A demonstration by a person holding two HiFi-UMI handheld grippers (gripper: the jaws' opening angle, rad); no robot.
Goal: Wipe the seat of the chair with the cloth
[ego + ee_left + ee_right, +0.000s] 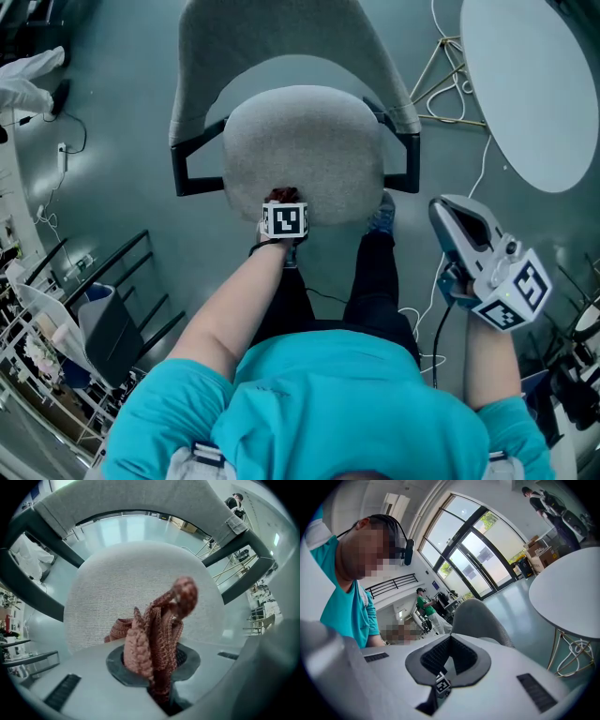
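Left tool (pixel 161 672): jaws clamped on the reddish knitted cloth (pixel 157 630), which bunches up out of them. One fold trails onto the grey seat (pixel 305 141). Tool and cloth sit at the seat's near rim, at the end of my arm.

Right tool (pixel 447 663): jaws together, nothing in them, held up at my right side, well apart from the chair (pixel 281 47).

Around: black armrests (pixel 192 169) flank the seat and the grey backrest (pixel 140 501) curves behind it. My legs (pixel 375 272), in dark trousers, stand close to the seat front, with one shoe (pixel 382 214) just beside it. A round white tabletop (pixel 534 84) on thin wire legs (pixel 448 75) stands to the right, apart from the chair. To the left, a cable (pixel 66 141) lies on the floor, with a black rack (pixel 122 272) nearer me.

Room: glossy grey-green floor (pixel 122 103). Tall glass doors (pixel 480 559), cardboard boxes (pixel 539 557) beside them, and a person in green (pixel 424 604) standing far back.
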